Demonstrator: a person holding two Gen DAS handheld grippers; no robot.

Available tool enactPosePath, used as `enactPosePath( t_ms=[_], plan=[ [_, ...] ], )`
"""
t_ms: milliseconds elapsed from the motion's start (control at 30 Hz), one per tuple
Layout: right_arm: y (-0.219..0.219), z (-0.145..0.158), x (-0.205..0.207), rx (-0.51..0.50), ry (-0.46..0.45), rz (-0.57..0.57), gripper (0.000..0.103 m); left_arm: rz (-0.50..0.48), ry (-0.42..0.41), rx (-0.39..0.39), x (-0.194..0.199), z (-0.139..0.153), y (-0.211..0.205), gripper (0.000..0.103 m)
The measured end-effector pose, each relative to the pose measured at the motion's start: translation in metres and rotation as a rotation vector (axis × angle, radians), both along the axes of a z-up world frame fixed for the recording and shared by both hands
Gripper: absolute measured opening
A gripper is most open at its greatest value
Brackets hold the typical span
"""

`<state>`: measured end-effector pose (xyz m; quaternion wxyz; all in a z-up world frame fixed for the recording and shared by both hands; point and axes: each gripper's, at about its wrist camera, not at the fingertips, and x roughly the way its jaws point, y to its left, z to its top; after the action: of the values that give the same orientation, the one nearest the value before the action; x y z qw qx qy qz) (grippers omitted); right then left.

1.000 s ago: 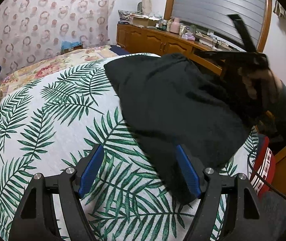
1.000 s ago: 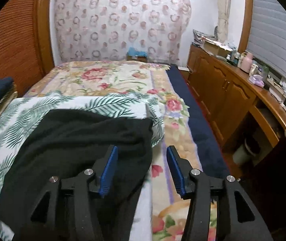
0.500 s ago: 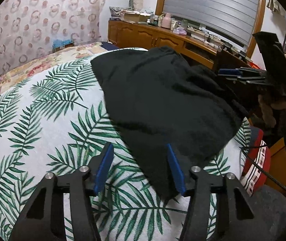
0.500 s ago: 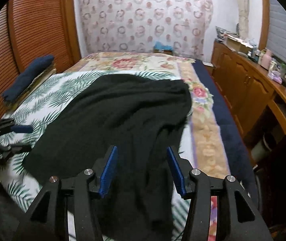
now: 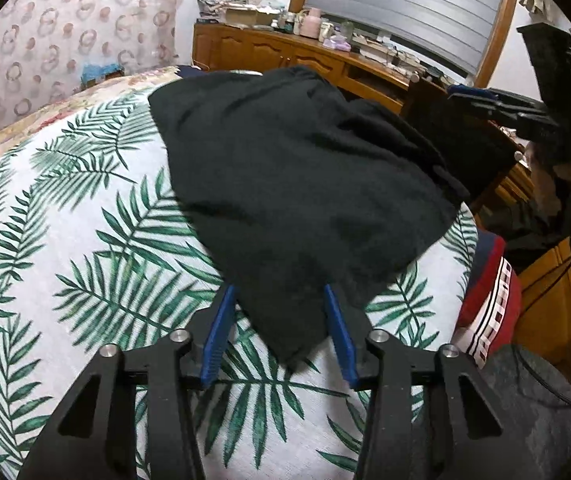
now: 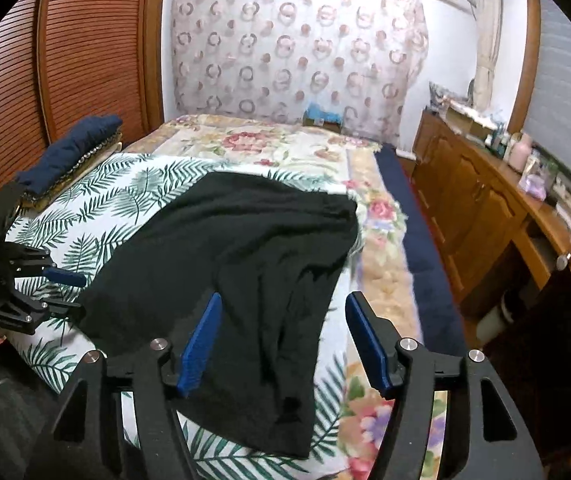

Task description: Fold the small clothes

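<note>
1. Left gripper [image 5: 281,328]: blue-padded fingers spread wide, holding nothing. The near corner of the black garment [image 5: 301,184] lies between the fingers, with a gap to each pad.
2. Right gripper [image 6: 281,340]: fingers likewise wide apart and holding nothing, poised above the garment's hanging near edge. In the left wrist view it shows at the far right, over the bed's edge.
3. Black garment [image 6: 237,264]: one dark, rumpled piece spread flat on the palm-leaf sheet [image 5: 85,264], its right portion creased into long folds and reaching toward the sheet's edge.
4. Palm-leaf sheet: white with green fronds, covering the near part of the bed.
5. Floral bedspread [image 6: 269,144]: beyond the sheet and along its right side, running to the curtained wall.
6. Navy folded cloth [image 6: 69,152]: at the bed's left side, resting on a patterned stack.
7. Blue box [image 6: 321,118]: at the far end of the bed, below the ring-patterned curtain [image 6: 297,48]; contents too small to tell.
8. Wooden worktop [image 6: 497,184]: along the right wall, carrying a pink jug [image 6: 522,152], bottles and small clutter.
</note>
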<state>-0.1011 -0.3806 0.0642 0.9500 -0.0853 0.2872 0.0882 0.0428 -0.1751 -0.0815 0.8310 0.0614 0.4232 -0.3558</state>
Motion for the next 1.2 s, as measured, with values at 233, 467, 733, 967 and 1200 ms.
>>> enactPosePath(
  t_ms=[233, 467, 733, 967, 1200],
  plan=[
    [0.021, -0.035, 0.018, 0.055, 0.092, 0.086, 0.066, -0.04, 0.056, -0.04, 0.0, 0.001, -0.001, 0.006],
    [0.041, -0.051, 0.034, 0.079, 0.161, 0.214, 0.066, -0.036, -0.069, -0.116, 0.008, 0.055, -0.007, 0.005],
    [0.039, -0.051, 0.032, 0.033, 0.16, 0.263, 0.067, -0.006, -0.133, -0.152, 0.044, 0.092, -0.022, 0.005],
    [0.034, -0.068, 0.044, -0.066, 0.164, 0.185, 0.067, 0.03, -0.15, -0.143, 0.057, 0.089, -0.028, 0.005],
    [0.015, -0.064, 0.048, -0.103, 0.137, 0.141, 0.018, 0.053, -0.142, -0.164, 0.069, 0.09, -0.015, 0.005]
  ],
)
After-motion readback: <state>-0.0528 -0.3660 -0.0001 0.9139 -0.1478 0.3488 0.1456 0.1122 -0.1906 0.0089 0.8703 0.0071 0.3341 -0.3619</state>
